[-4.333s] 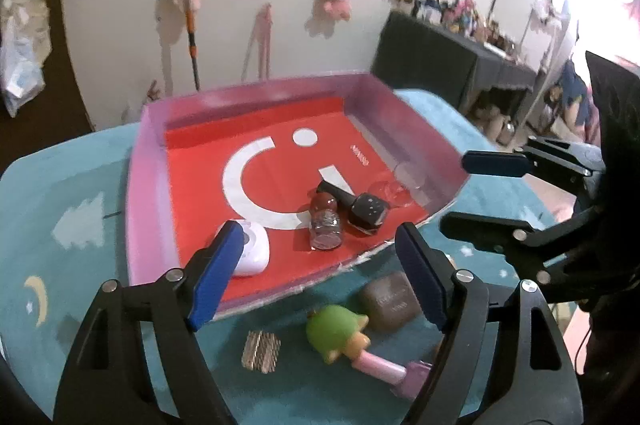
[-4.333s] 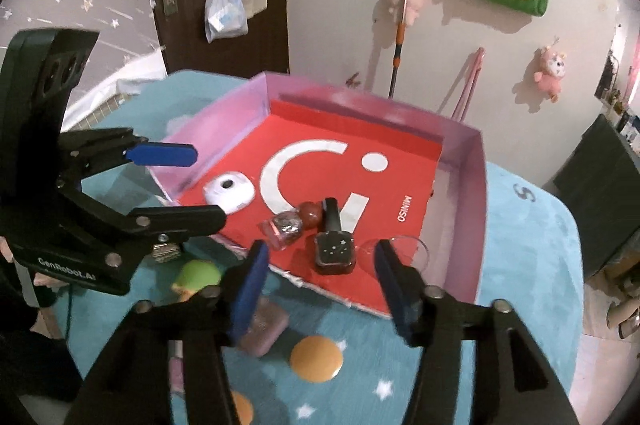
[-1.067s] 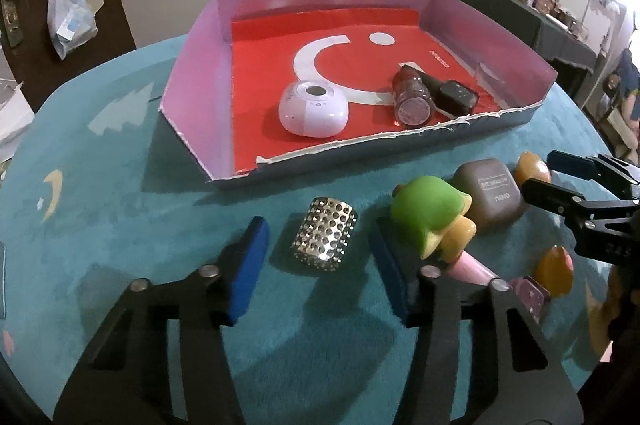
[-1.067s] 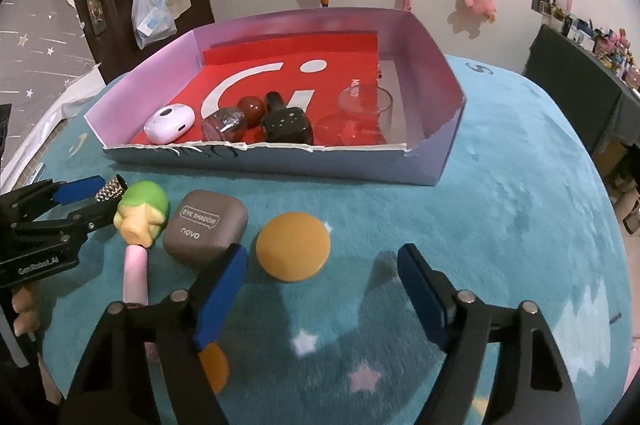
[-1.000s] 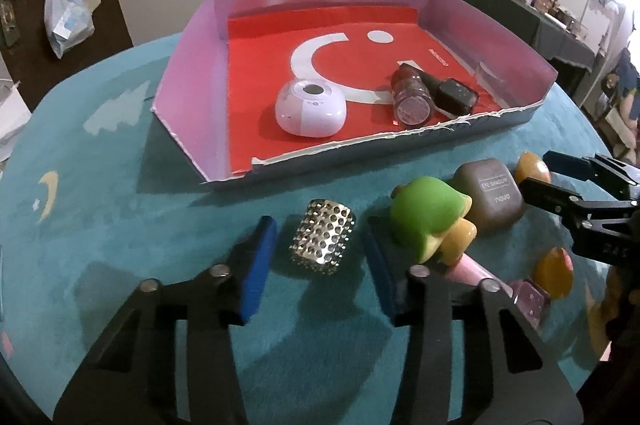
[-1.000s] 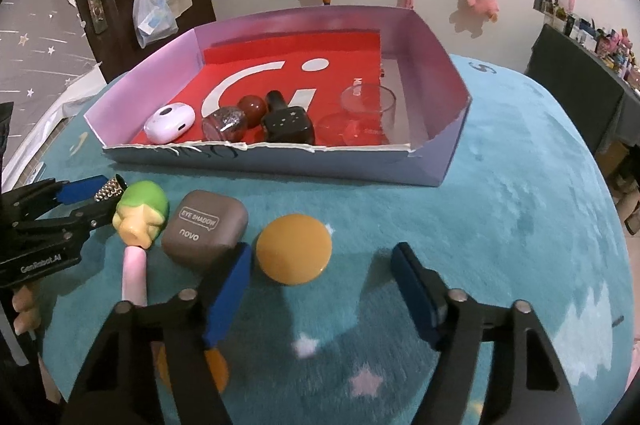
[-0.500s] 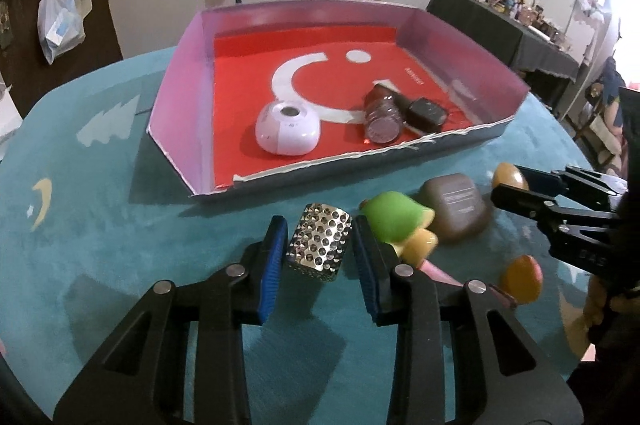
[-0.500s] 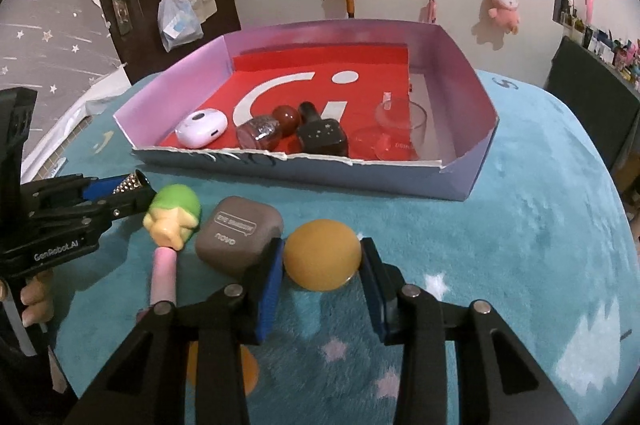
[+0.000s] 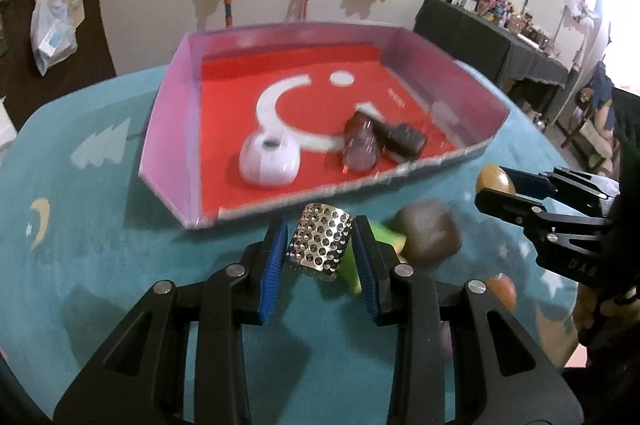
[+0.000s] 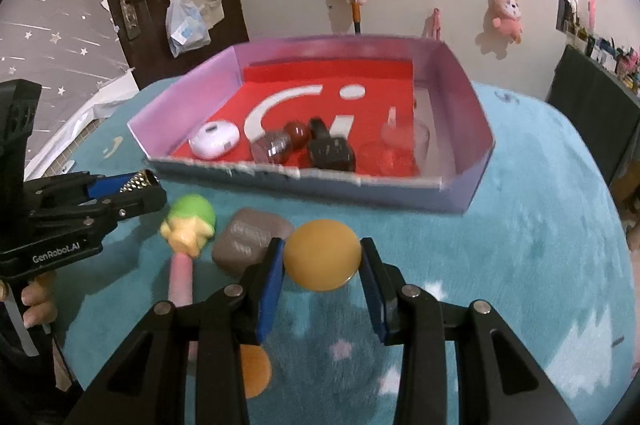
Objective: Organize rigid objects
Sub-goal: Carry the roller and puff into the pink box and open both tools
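Observation:
My left gripper (image 9: 320, 253) is shut on a perforated silver cylinder (image 9: 320, 247) and holds it just above the teal table, in front of the pink box (image 9: 168, 129) with the red floor. In the right wrist view my right gripper (image 10: 322, 261) is shut on a round orange disc (image 10: 322, 253), a little short of the box's near wall (image 10: 360, 185). The left gripper (image 10: 136, 185) with the silver cylinder (image 10: 138, 181) shows at the left there. A brown case (image 10: 252, 237) and a green-headed toy (image 10: 192, 221) lie between the two grippers.
Inside the box lie a white round device (image 9: 268, 161), a clear bottle (image 9: 360, 149), a dark square bottle (image 9: 404, 141) and a clear glass cup (image 10: 408, 137). A second orange piece (image 10: 252, 369) lies under my right gripper. A person's hand (image 10: 36, 301) grips the left handle.
Both grippers closed from open: the left on the silver cylinder, the right on the orange disc. The left then rose with the cylinder toward the box.

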